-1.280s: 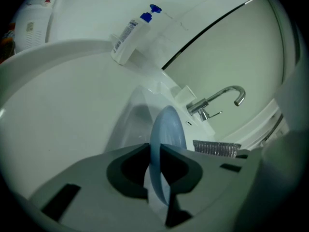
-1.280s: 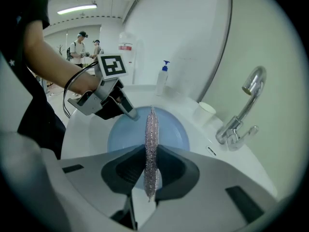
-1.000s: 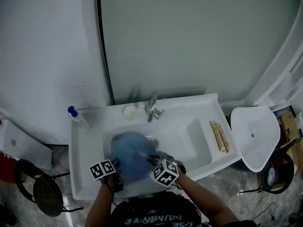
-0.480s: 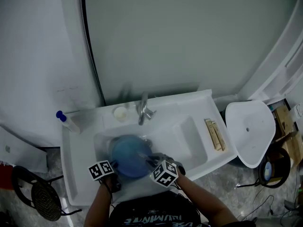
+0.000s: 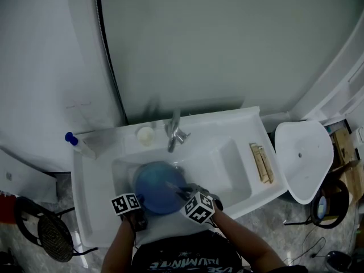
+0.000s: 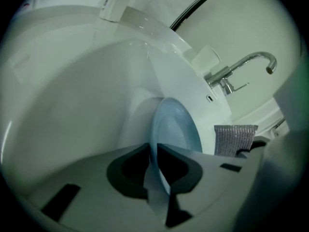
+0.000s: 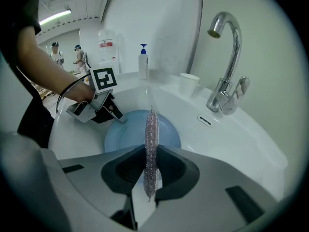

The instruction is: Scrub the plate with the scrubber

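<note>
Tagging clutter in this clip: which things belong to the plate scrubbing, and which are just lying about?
In use: blue plate, held by the left gripper; scrubber, held by the right gripper; sink.
Lying about: pump bottle, cup, wooden pieces, black stool.

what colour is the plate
Light blue. The plate shows best in the right gripper view, lying in the white sink.

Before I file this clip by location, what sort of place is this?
Likely a washing-up corner in a workshop or lab: white sink with chrome tap, pump bottle on its rim, strip-lit hall behind.
</note>
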A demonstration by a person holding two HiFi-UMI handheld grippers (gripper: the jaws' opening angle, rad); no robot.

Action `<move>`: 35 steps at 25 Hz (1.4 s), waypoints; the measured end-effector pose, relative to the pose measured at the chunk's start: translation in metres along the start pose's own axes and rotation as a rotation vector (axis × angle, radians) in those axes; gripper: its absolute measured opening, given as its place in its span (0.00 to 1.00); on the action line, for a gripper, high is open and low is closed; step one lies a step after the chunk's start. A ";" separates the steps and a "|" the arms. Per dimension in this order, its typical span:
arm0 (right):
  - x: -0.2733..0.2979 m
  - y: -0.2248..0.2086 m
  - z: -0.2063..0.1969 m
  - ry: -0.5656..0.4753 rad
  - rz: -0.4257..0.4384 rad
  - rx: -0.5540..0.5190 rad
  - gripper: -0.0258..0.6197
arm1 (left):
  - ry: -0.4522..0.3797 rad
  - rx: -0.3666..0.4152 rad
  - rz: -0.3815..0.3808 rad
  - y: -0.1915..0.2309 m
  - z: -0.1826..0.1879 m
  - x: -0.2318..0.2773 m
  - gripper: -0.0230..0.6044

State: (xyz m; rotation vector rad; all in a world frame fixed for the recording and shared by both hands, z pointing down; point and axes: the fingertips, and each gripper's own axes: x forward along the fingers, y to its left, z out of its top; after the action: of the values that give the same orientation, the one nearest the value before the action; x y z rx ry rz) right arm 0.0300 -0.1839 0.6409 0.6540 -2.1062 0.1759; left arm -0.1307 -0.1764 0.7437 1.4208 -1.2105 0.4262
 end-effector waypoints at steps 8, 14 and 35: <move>0.004 0.002 -0.005 0.010 0.015 0.006 0.16 | 0.028 0.043 -0.036 -0.005 -0.006 0.005 0.25; 0.004 0.004 -0.004 0.006 0.013 0.016 0.16 | 0.026 0.034 -0.054 -0.009 -0.013 0.005 0.35; -0.011 0.027 0.019 -0.076 -0.102 0.143 0.16 | -0.046 0.229 -0.278 -0.062 -0.016 -0.068 0.46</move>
State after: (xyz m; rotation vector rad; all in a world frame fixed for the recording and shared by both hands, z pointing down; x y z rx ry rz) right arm 0.0075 -0.1632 0.6246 0.8632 -2.1411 0.2499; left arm -0.1001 -0.1463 0.6605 1.7767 -1.0033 0.3478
